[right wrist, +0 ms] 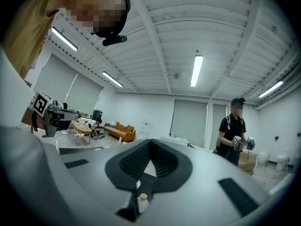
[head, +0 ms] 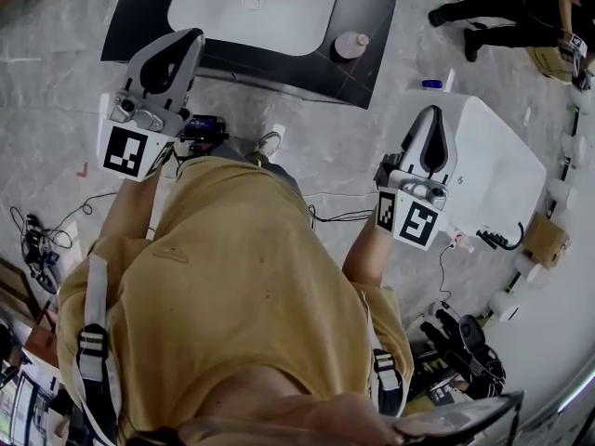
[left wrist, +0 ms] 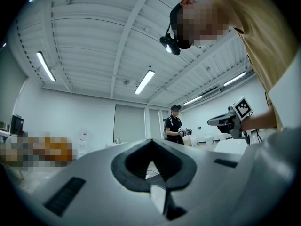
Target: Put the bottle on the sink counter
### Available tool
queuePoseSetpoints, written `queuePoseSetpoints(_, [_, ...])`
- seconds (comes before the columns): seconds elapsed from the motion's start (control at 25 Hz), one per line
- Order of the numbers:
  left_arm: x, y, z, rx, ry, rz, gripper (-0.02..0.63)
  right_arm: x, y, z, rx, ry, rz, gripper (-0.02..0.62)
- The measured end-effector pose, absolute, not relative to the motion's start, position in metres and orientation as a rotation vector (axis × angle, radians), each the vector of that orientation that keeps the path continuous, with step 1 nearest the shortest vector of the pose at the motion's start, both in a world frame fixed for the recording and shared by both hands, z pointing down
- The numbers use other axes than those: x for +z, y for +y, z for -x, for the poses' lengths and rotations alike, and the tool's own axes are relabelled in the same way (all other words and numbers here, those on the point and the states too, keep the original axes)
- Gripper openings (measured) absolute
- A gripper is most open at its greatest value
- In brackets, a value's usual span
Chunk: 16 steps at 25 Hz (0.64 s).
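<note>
Pink bottle (head: 351,45) on black sink bench (head: 372,7), right of white basin (head: 251,12), left claw (head: 192,35) and right claw (head: 430,111) both closed, holding nothing

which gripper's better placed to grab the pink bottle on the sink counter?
Right, probably: the right gripper is nearer the pink bottle, which shows in its own view; the left gripper sits across the basin.

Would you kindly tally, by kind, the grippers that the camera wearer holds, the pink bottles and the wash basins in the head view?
Grippers: 2, the left gripper and the right gripper
Bottles: 1, the pink bottle on the sink counter
Basins: 1, the white basin
Total: 4
</note>
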<state>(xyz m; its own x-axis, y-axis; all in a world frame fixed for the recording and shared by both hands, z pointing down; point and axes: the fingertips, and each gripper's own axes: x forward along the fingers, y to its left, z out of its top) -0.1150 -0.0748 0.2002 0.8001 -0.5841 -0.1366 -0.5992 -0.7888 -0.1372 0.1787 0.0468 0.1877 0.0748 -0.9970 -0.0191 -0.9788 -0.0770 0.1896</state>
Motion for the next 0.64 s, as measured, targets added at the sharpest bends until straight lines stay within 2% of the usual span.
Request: queuePoseSetpoints(0.64, [0.203, -0.084, 0.116, 0.115, 0.944, 2.806, 0.002, 0.192, 0.030, -0.173, -0.214, -2.058, -2.154, 0.005])
